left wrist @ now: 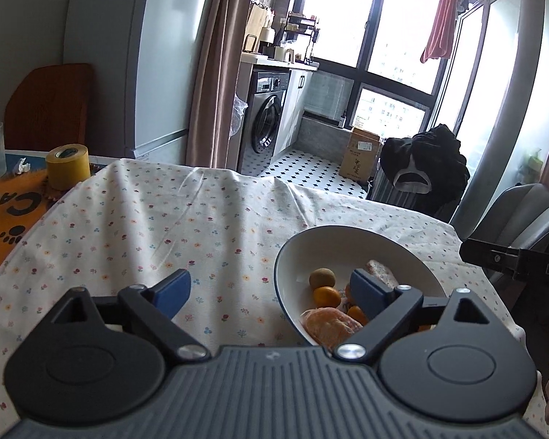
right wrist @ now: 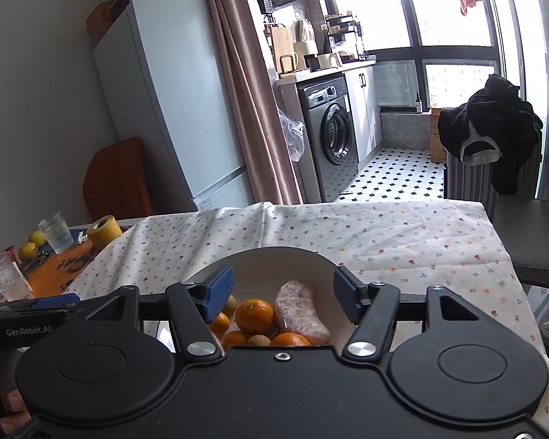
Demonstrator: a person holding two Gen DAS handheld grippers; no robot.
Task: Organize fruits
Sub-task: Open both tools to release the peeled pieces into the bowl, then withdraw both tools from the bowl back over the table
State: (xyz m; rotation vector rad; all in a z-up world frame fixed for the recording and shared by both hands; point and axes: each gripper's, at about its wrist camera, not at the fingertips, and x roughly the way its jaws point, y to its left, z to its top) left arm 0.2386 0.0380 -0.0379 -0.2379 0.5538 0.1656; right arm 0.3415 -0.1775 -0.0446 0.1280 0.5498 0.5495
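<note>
A big white bowl [right wrist: 274, 256] with a dark rim sits on the table with the flowery cloth, near the front edge. The fruit is all piled together at the bottom of the bowl. There are a few small round oranges [right wrist: 254, 315], bright and shiny, lying close and touching each other. A brown fuzzy kiwi [left wrist: 322, 278] rests next to them. A long pinkish thing wrapped in clear plastic [right wrist: 299, 311] leans against the oranges, lying on its side. Another orange fruit in a clear wrap [left wrist: 329, 323] lies at the near side of the bowl.
</note>
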